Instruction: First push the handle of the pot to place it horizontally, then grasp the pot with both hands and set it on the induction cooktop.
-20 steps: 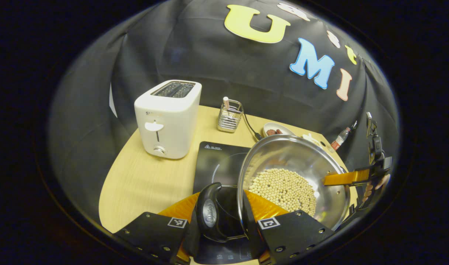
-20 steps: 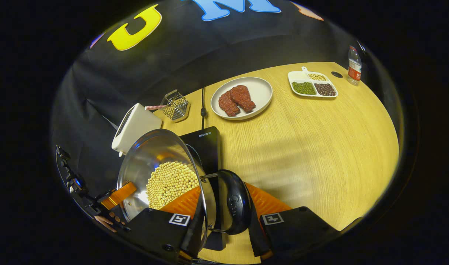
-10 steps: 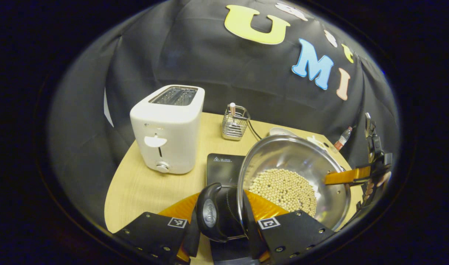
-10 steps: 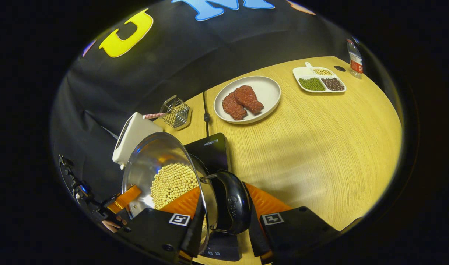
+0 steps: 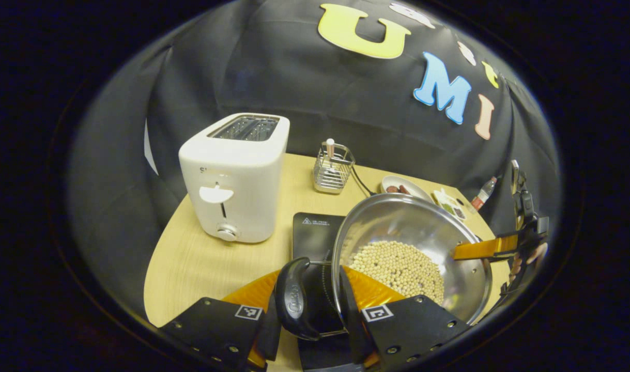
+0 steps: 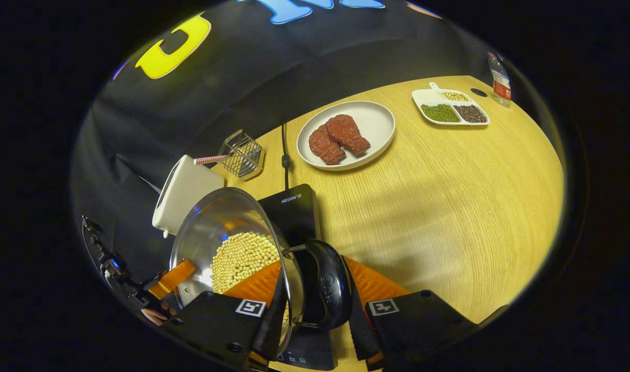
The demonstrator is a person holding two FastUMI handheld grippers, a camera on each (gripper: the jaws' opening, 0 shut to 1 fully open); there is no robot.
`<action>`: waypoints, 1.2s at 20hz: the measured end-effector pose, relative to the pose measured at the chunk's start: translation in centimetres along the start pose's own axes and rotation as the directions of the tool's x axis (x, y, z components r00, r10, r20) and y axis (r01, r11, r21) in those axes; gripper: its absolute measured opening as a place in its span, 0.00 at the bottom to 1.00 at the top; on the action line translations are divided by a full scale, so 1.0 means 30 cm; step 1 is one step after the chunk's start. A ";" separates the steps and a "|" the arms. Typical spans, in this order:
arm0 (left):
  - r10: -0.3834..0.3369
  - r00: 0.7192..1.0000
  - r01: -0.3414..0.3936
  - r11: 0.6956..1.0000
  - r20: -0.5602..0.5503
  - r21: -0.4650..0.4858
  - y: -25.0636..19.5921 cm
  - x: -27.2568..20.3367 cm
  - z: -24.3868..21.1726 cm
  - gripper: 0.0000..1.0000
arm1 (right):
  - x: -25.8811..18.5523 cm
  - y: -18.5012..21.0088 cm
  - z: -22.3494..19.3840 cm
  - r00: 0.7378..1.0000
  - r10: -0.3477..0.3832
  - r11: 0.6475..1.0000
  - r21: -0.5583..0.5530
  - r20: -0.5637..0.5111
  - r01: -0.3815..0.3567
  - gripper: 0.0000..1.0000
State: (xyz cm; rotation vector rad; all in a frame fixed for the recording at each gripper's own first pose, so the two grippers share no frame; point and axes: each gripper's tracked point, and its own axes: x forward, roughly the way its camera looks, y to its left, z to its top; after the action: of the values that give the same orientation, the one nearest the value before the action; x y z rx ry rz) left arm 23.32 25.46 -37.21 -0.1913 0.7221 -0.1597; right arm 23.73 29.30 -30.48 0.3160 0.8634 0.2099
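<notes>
A steel pot with pale beans in it is held over the front part of the black induction cooktop. I cannot tell whether its base touches the cooktop. My left gripper is shut on the pot's black left handle. My right gripper is shut on the opposite black handle. In the right gripper view the pot leans to the left over the cooktop. Each gripper also appears beyond the pot's far rim in the other's view: the right gripper and the left gripper.
A white toaster stands left of the cooktop, with a wire basket behind it. A plate with two pieces of meat, a divided tray of beans and a bottle lie across the wooden table.
Both grippers have carried the pot lower and nearer the toaster. Less of the cooktop's ring shows under the pot. Both grips are unchanged.
</notes>
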 end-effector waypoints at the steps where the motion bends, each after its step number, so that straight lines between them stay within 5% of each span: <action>1: -0.001 1.000 0.001 1.000 -0.001 -0.003 0.000 -0.004 -0.002 0.52 | 0.000 0.001 0.000 1.000 0.001 1.000 0.001 -0.001 -0.001 0.55; 2: -0.001 1.000 0.001 1.000 -0.001 -0.007 -0.002 0.001 -0.001 0.52 | -0.001 0.000 0.000 1.000 0.003 1.000 0.002 -0.002 -0.003 0.62; 11: 0.021 0.999 -0.022 1.000 -0.025 -0.006 0.004 -0.006 -0.017 0.57 | -0.005 0.007 -0.004 1.000 0.023 1.000 0.000 -0.014 -0.023 0.55; 12: 0.030 0.999 -0.030 1.000 -0.027 -0.007 0.008 -0.011 -0.016 0.57 | -0.005 0.011 -0.002 1.000 0.025 1.000 -0.001 -0.012 -0.025 0.63; 13: 0.042 0.999 -0.042 0.999 -0.027 -0.004 0.008 -0.011 -0.020 0.60 | -0.014 0.005 0.004 1.000 0.025 1.000 -0.004 -0.006 -0.025 0.54; 15: 0.095 0.995 -0.094 0.995 -0.029 0.031 0.035 -0.019 -0.024 0.55 | -0.024 -0.001 0.014 1.000 0.025 1.000 -0.013 0.009 -0.025 0.66; 16: 0.119 0.993 -0.118 0.992 -0.021 0.046 0.050 -0.029 -0.020 0.70 | -0.037 -0.003 0.020 1.000 0.026 1.000 -0.014 0.017 -0.025 0.83; 19: 0.158 0.987 -0.158 0.986 0.002 0.060 0.049 -0.082 0.014 0.85 | -0.089 -0.038 0.048 0.998 0.012 0.999 -0.043 0.053 -0.010 0.99; 22: 0.221 0.973 -0.225 0.973 0.071 0.060 0.041 -0.176 0.069 0.85 | -0.181 -0.064 0.065 0.996 0.029 0.998 -0.067 0.086 -0.024 0.93; 24: 0.262 0.956 -0.271 0.961 0.133 0.055 0.021 -0.251 0.124 0.85 | -0.251 -0.138 0.088 0.992 -0.016 0.997 -0.076 0.128 0.026 0.99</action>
State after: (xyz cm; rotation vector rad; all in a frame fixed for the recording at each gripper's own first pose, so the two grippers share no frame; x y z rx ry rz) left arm 20.29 28.08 -29.82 -0.0323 0.6103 0.0832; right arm 21.21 22.64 -24.99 0.2448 0.7306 0.2008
